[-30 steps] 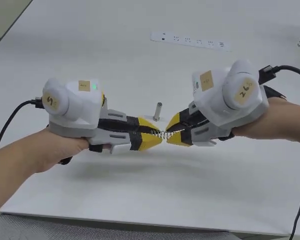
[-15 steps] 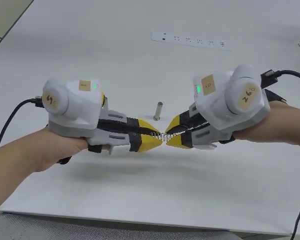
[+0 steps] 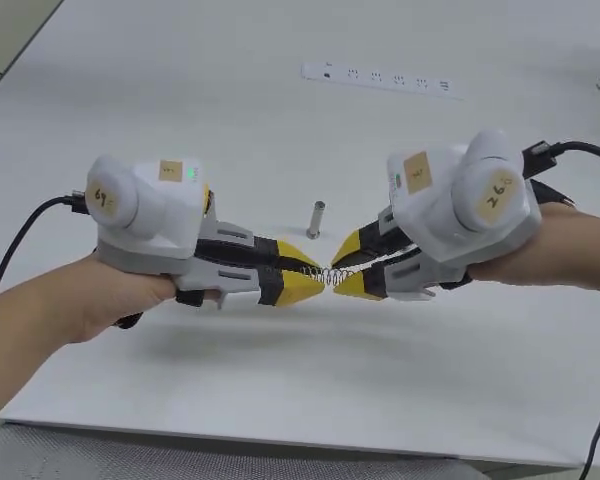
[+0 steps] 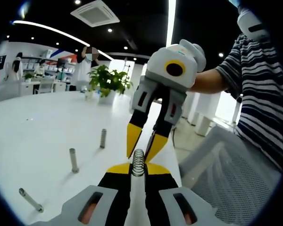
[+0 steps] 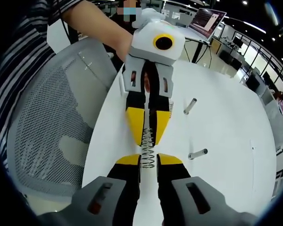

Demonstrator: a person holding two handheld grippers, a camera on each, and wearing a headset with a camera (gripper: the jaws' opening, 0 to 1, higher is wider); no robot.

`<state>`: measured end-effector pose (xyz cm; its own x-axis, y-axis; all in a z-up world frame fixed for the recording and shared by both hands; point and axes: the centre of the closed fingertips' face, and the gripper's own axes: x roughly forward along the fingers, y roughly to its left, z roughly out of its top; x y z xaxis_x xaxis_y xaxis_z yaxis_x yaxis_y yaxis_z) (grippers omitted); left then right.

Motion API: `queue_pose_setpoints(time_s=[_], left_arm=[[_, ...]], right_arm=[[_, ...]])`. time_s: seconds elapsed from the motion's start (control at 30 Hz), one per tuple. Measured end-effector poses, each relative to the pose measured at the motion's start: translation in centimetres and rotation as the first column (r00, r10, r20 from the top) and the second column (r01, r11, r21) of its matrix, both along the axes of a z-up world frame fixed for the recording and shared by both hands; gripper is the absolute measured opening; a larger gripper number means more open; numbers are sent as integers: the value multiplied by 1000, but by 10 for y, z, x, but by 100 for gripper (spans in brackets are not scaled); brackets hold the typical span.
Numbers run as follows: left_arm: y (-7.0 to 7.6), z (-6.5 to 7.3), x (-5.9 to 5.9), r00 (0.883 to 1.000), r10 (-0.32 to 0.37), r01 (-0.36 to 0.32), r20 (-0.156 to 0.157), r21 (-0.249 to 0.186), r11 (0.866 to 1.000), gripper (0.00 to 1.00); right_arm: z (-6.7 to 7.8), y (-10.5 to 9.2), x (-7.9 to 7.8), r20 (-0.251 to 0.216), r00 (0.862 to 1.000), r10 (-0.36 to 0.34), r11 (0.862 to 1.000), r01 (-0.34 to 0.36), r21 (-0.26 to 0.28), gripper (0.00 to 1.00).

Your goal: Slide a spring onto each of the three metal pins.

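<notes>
Head view: spring [image 3: 331, 272] hung level above table [image 3: 280, 110].
Left claw [image 3: 321, 279]: clamped on spring.
Right claw [image 3: 340, 272]: flanked spring's other end; grip could not be told.

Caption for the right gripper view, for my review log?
Left tool grips one end of a spring; the other end sits between the jaws of the right tool.

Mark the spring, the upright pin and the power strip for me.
spring [image 3: 330, 274]: head view, middle of the stretched coil.
upright pin [image 3: 317, 220]: head view, middle of its shaft.
power strip [image 3: 380, 82]: head view, middle of its top face.
</notes>
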<state>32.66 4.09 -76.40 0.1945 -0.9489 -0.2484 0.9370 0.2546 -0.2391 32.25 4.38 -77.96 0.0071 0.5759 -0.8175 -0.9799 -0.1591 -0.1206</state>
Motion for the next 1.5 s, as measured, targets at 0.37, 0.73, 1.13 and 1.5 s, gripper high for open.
queue_pose_setpoints(time_s=[0.37,0.73,1.13,1.5], left_arm=[[3,1,-1,1000,-2,2,-4,1,1000,2],[2,0,-4,1000,-11,11,-10,4,1000,2],[5,-6,-6,1000,-9,9,-18,22,1000,2],[4,-11,-7,1000,-19,19,-5,50,999,2]], right_arm=[[-7,-8,1,0,1000,-19,1000,19,-3,13],[-7,-7,-3,7,1000,4,1000,-4,-2,8],[4,-4,-2,38,998,50,999,-49,-7,7],[19,4,-4,46,994,102,995,-101,-11,7]])
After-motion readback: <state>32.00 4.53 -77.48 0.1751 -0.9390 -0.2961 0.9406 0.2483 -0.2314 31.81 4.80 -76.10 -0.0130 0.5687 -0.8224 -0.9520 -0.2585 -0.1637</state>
